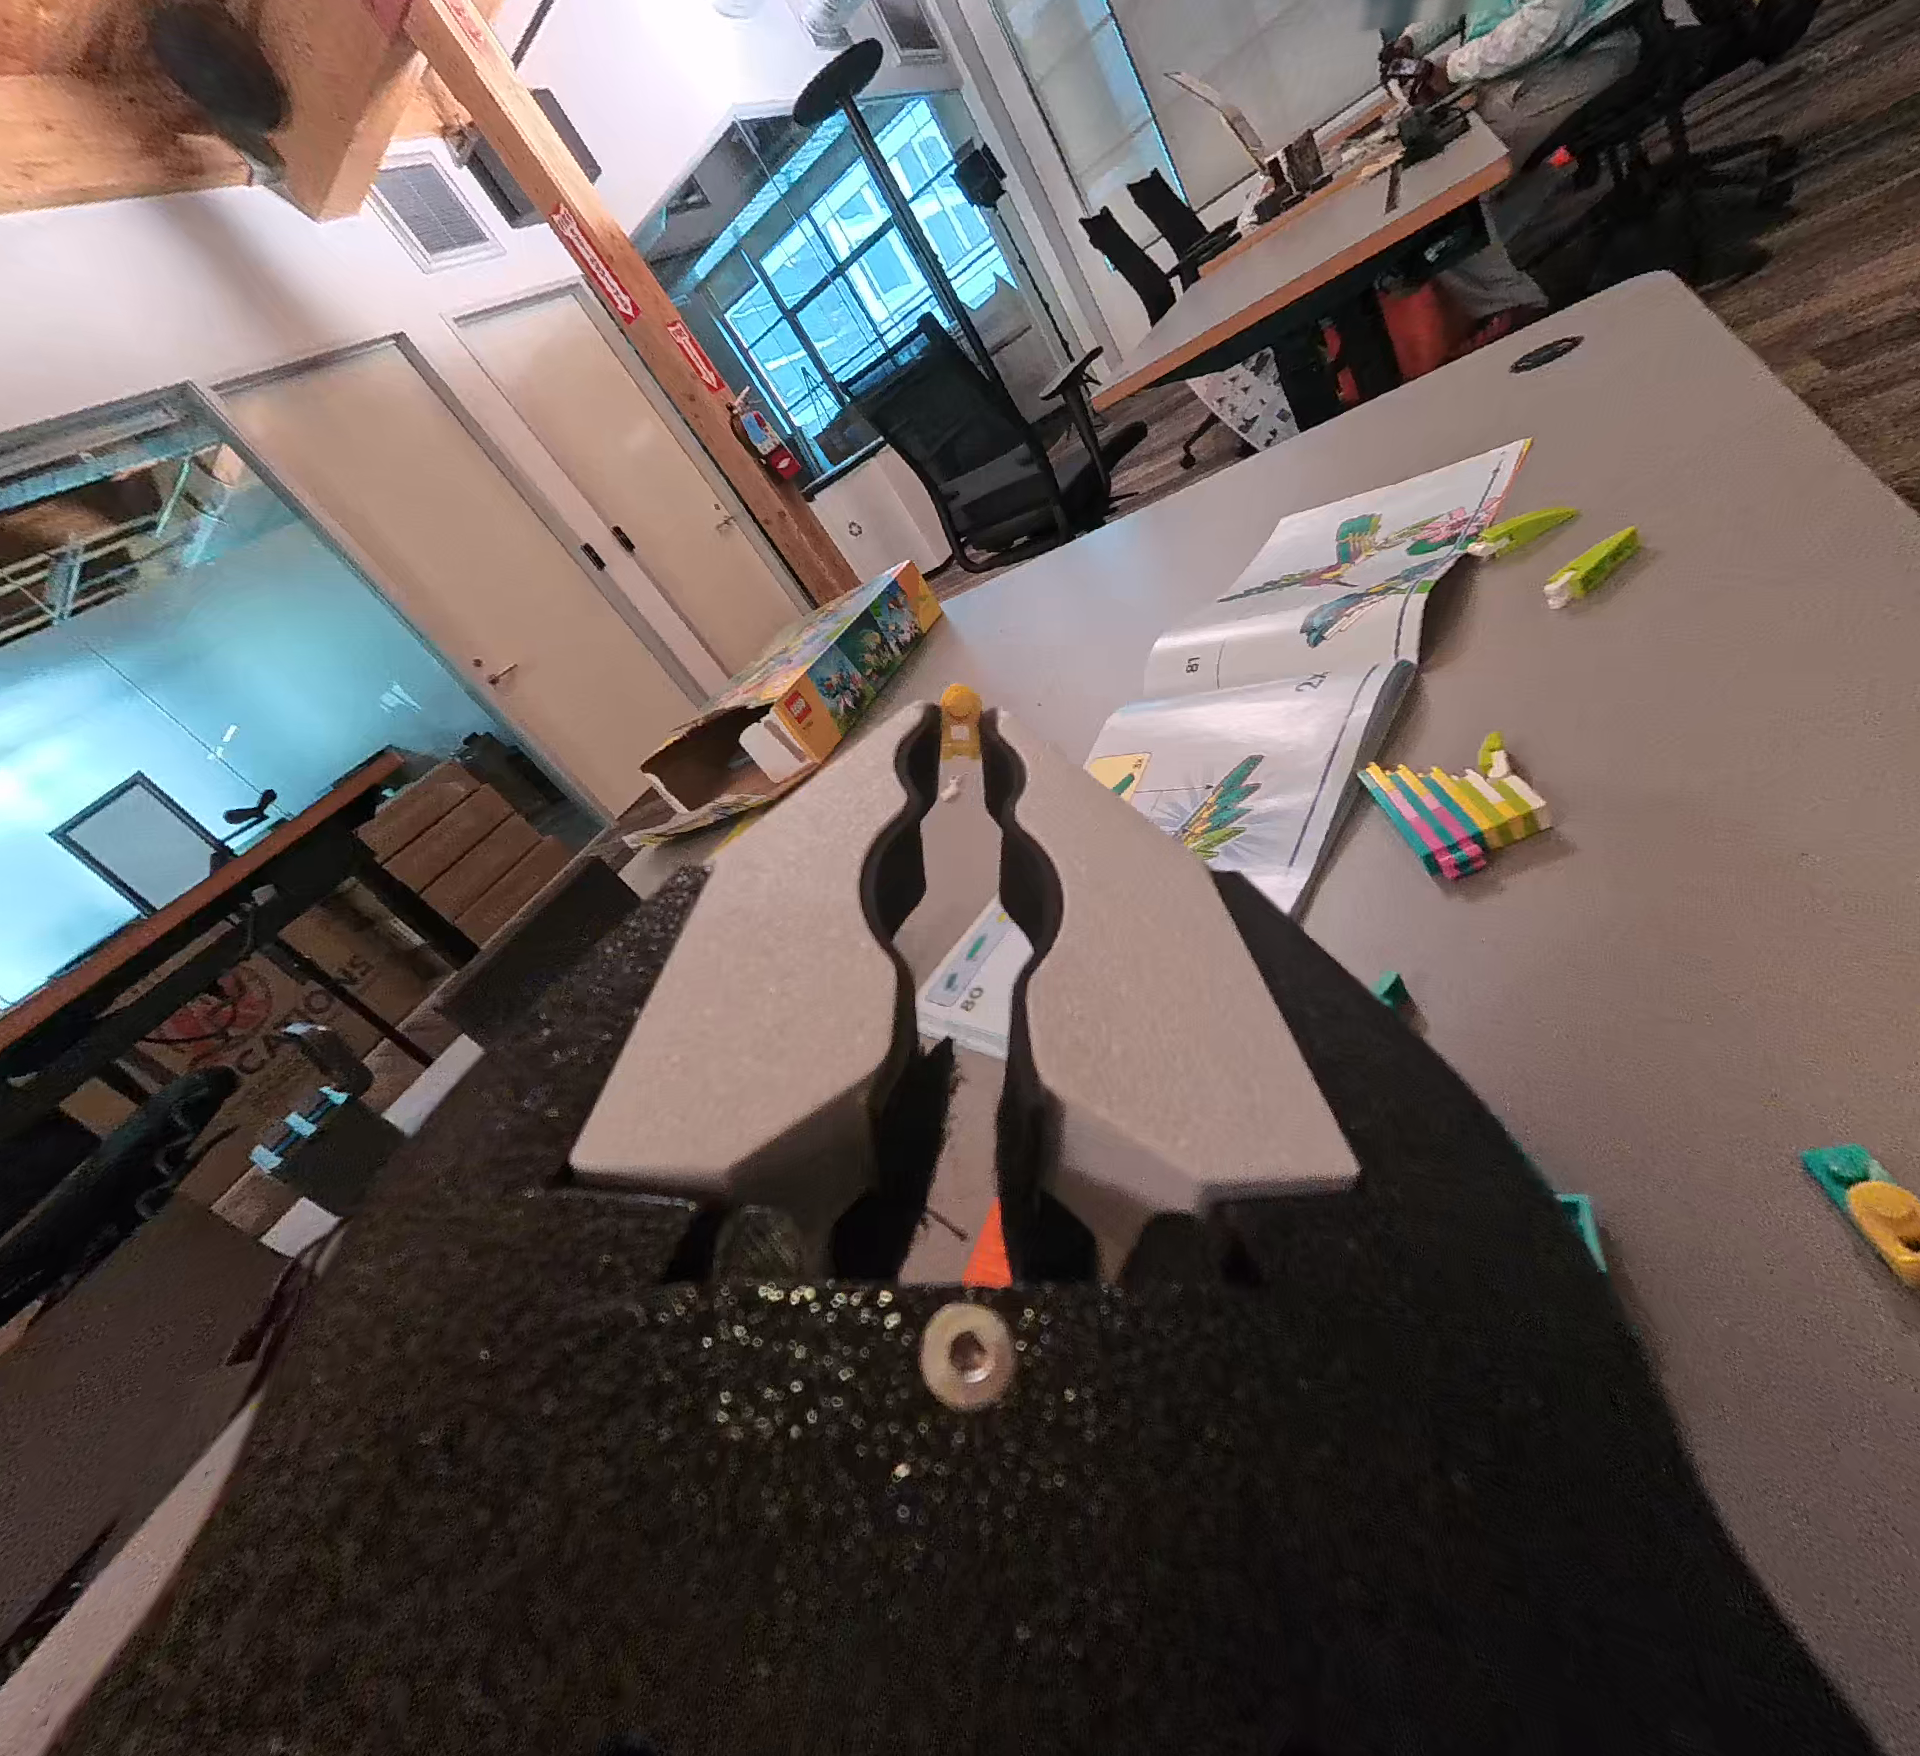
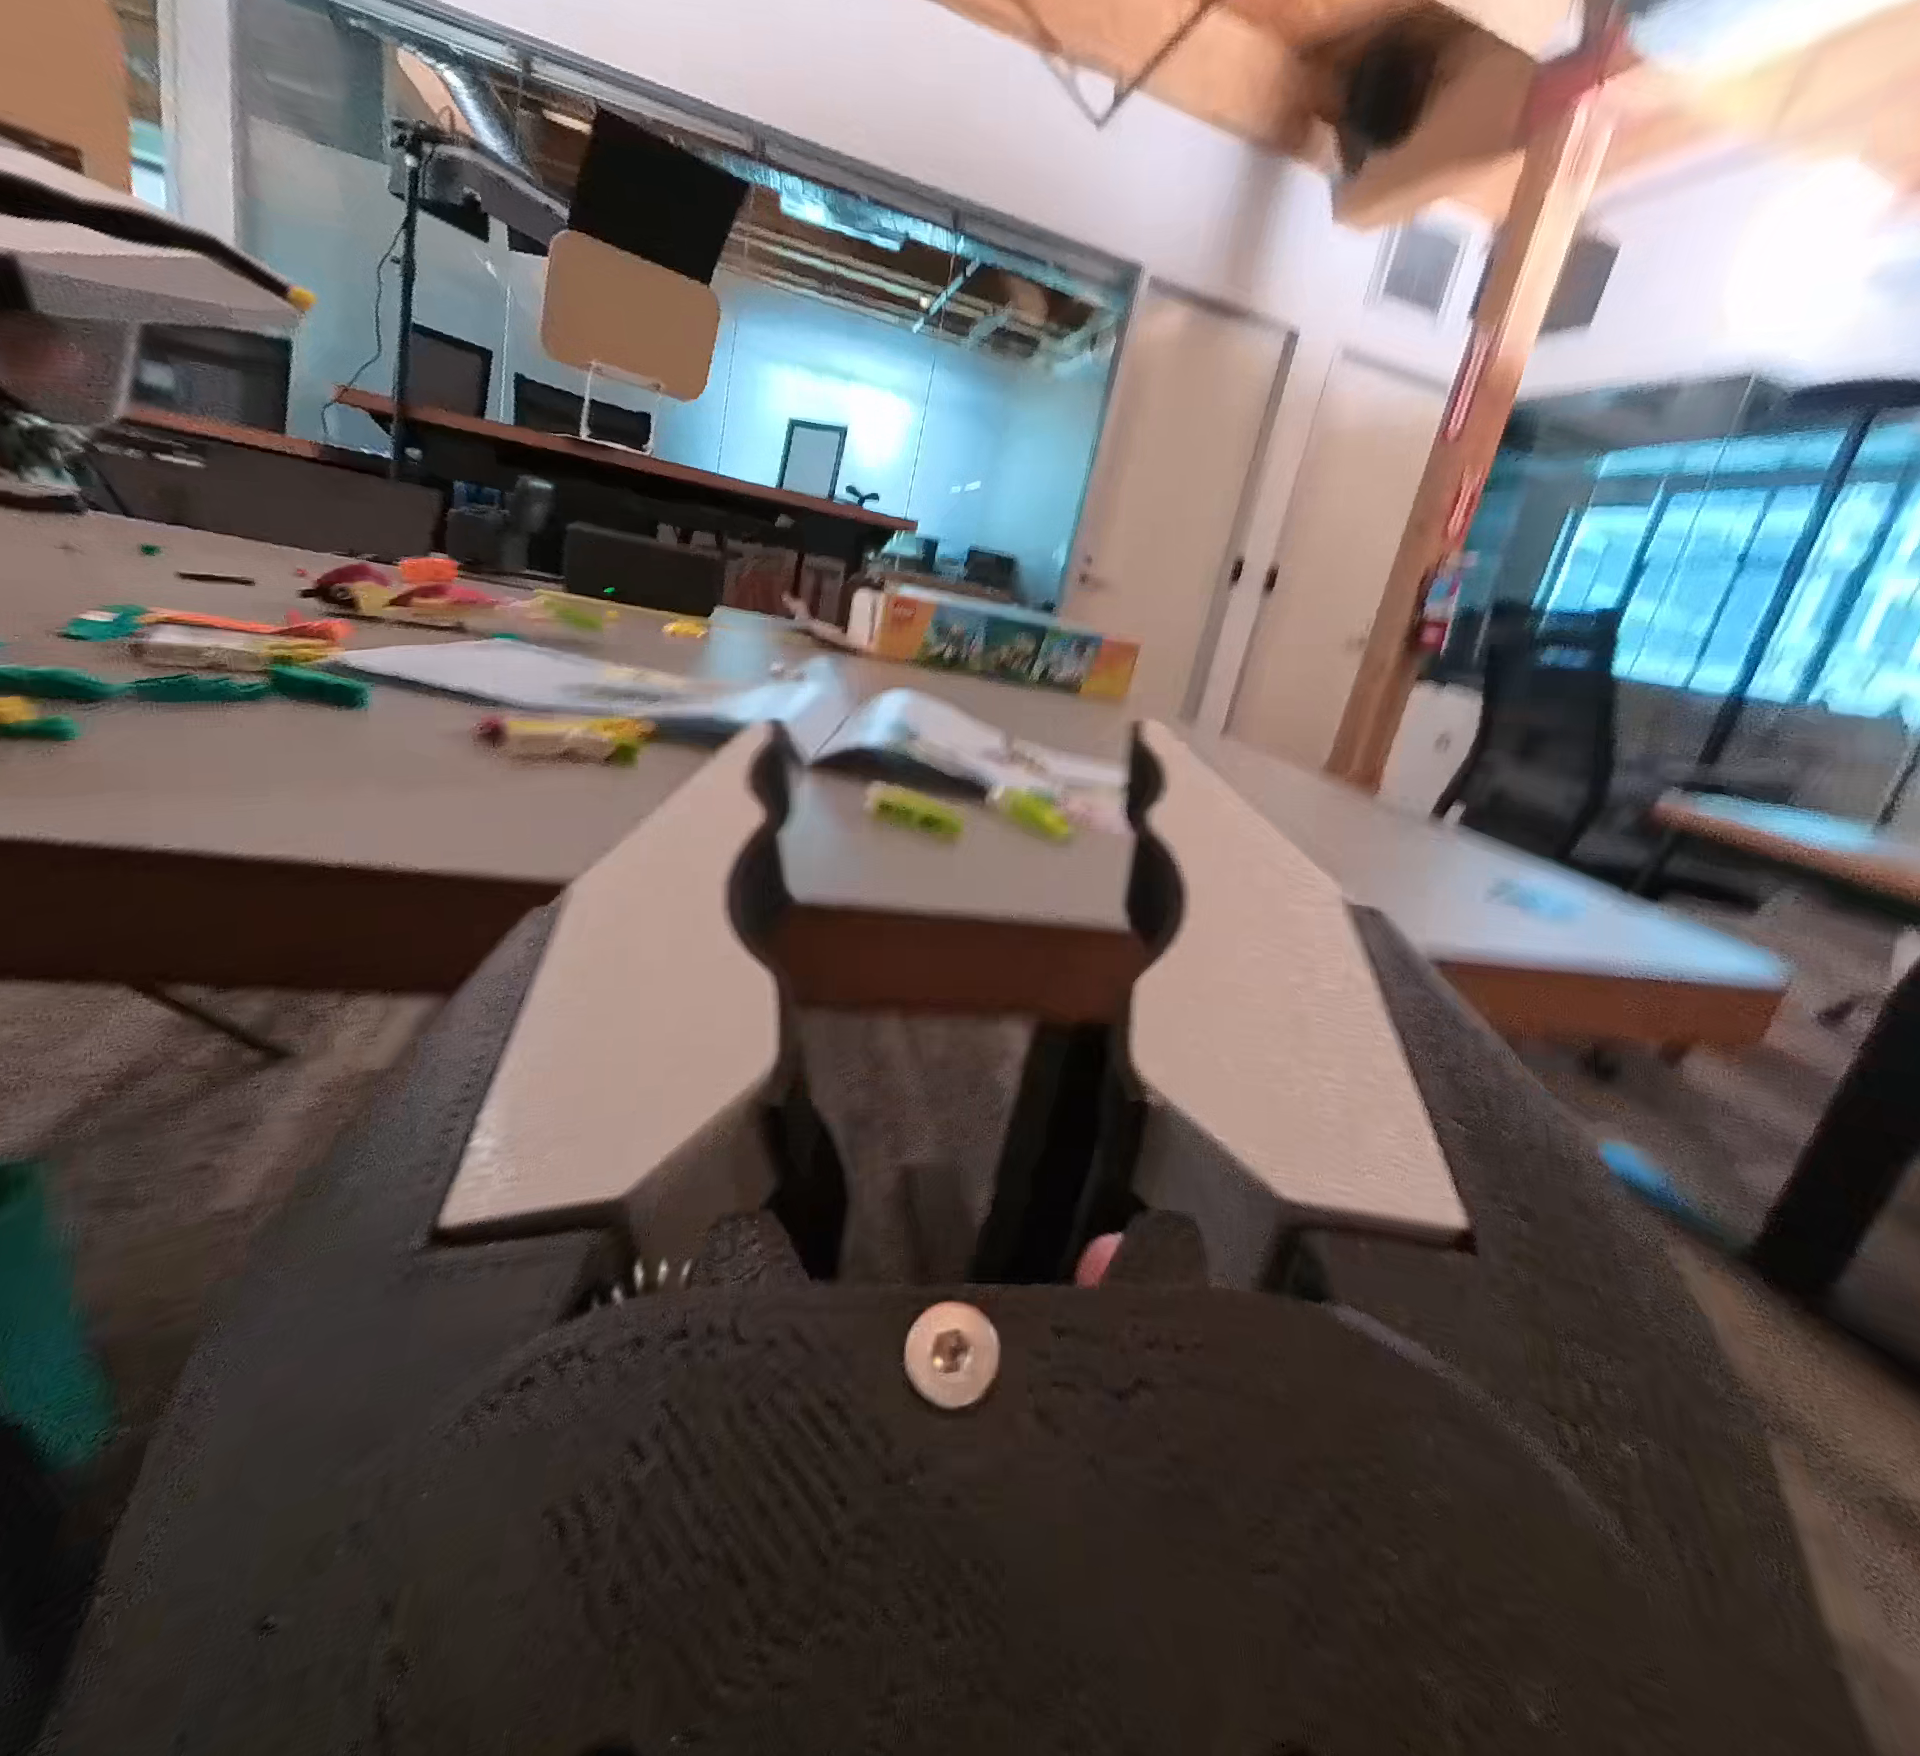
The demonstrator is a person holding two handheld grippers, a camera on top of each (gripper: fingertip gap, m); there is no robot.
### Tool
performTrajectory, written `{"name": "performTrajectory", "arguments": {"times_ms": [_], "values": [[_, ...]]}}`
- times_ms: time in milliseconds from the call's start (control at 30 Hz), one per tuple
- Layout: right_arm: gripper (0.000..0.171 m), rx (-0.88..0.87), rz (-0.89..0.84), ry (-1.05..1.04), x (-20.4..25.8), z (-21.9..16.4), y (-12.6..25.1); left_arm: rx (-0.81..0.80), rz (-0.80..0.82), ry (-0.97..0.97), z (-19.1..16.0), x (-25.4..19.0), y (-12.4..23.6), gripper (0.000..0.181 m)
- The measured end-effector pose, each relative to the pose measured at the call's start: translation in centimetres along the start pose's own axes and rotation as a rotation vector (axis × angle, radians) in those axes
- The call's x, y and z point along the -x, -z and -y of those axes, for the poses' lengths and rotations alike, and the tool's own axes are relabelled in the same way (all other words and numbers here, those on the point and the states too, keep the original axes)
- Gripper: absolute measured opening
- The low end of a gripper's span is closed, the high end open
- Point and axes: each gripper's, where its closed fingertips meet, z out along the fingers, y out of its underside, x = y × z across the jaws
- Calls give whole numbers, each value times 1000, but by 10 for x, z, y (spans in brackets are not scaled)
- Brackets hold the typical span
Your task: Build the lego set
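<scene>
Above table [image 1: 1662, 927], left tool [image 1: 961, 730] pinching yellow piece [image 1: 959, 719]; right tool [image 2: 951, 771] spread.

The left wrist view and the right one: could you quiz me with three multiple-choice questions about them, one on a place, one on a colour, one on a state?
1. Where is the open paper instruction booklet?
A. on the grey table
B. on the floor
C. on a chair

2. What colour is the small plastic brick at the left tool tips?
A. blue
B. yellow
C. black

3. How is the right tool?
A. shut on a brick
B. open, empty
C. shut, empty

Answers:
1 A, the booklet lies flat on the tabletop.
2 B, the piece pinched between the tips is yellow.
3 B, a wide gap shows between its fingers.
</scene>
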Motion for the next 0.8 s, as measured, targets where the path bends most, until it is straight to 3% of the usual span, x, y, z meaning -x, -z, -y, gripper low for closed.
{"name": "performTrajectory", "arguments": {"times_ms": [33,167,300,433,500,700,800], "values": [[83,25,5,-55,8,-11,8,-5,-6,13,0,-1,0,5],[138,190,105,-232,61,-63,32,-11,-19,42,0,-3,1,5],[151,386,119,-421,89,-127,64,-4,-35,54,-2,-7,0,5],[135,546,-69,-493,71,-194,89,-8,-50,54,-1,-12,-1,5],[123,670,-100,-490,80,-245,98,-3,-56,40,-1,-15,-2,5],[90,1057,-10,-379,152,-437,170,-8,-65,55,0,-17,-3,5],[69,1188,83,-406,191,-512,213,-5,-90,112,-3,-20,-8,5]]}}
